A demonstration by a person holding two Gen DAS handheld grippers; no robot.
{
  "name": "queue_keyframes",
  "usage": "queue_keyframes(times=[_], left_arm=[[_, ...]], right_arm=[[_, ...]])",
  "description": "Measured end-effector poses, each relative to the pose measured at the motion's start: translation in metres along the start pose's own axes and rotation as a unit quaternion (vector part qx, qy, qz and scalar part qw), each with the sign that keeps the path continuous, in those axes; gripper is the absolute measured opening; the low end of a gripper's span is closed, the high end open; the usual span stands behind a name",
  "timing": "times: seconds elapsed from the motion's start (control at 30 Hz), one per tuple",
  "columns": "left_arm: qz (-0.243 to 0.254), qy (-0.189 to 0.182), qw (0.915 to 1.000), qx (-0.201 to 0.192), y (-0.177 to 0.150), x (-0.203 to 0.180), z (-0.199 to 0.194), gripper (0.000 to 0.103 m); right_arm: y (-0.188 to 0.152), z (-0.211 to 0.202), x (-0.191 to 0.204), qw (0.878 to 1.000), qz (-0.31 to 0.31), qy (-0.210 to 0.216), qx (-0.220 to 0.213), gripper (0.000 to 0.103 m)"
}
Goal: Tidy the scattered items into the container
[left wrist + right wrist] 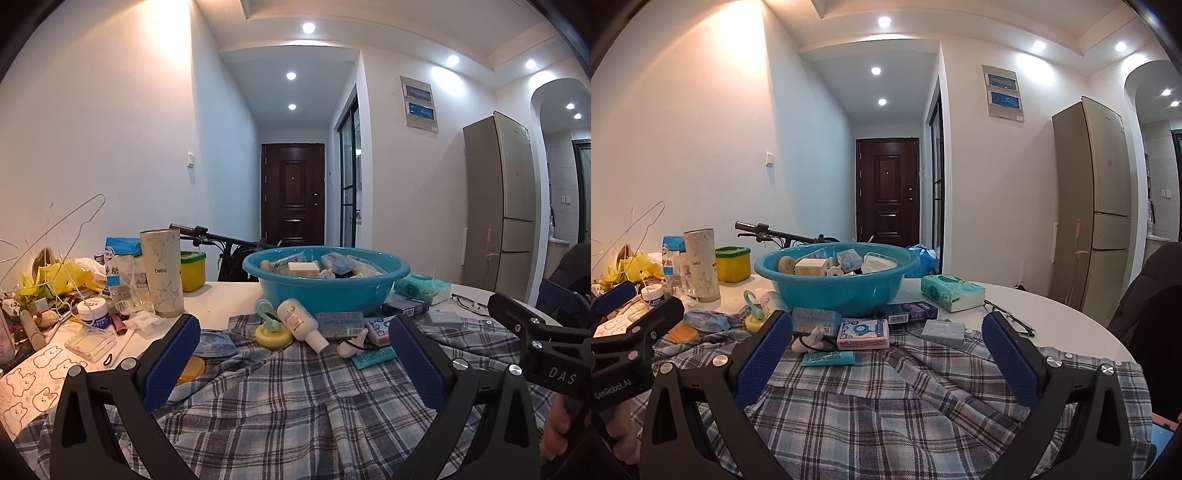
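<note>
White walls, recessed ceiling spotlights (291, 75), dark door (292, 194), tall fridge (504, 206).

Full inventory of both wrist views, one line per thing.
basin: 1, teal, table centre, holds small items
plaid shirt: 1, blue-grey, spread in front of basin
lotion bottle: 1, white, lying on shirt
tissue pack: 1, green, right of basin
glasses: 1, dark frame, right of shirt
pink box: 1, on shirt
grey box: 1, on shirt
tumbler: 1, white, upright left of basin
yellow tub: 1, behind tumbler
fridge: 1, beige, right wall
door: 1, brown, hallway end
left tongs: open, over shirt
right tongs: open, over shirt
</note>
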State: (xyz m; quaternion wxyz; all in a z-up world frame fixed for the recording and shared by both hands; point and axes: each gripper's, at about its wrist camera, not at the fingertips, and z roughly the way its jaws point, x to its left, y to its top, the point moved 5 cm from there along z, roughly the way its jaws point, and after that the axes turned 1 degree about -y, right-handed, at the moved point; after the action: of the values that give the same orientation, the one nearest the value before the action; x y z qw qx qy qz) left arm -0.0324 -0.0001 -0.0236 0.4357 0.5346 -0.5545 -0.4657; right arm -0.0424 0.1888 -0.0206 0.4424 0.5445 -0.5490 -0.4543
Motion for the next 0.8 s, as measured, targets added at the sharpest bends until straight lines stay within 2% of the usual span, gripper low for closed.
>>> queue_keyframes(times=[0.1,0.3,0.47,0.8], left_arm=[[-0.005,0.007,0.9999,0.006,-0.001,0.005,0.004,0.103],[-0.043,-0.002,0.9984,0.035,-0.010,0.019,0.017,0.103],[-0.032,-0.013,0.9986,0.041,-0.012,0.012,0.018,0.103],[-0.012,-0.017,0.9987,0.046,-0.013,0.005,0.021,0.103]], right_arm=[[-0.004,0.002,0.001,1.000,0.002,-0.001,0.005,0.102],[-0.007,0.006,0.002,1.000,0.001,-0.006,0.016,0.102],[-0.014,0.020,-0.002,0.998,0.008,-0.006,0.056,0.102],[-0.015,0.016,0.000,0.999,0.010,-0.008,0.051,0.102]])
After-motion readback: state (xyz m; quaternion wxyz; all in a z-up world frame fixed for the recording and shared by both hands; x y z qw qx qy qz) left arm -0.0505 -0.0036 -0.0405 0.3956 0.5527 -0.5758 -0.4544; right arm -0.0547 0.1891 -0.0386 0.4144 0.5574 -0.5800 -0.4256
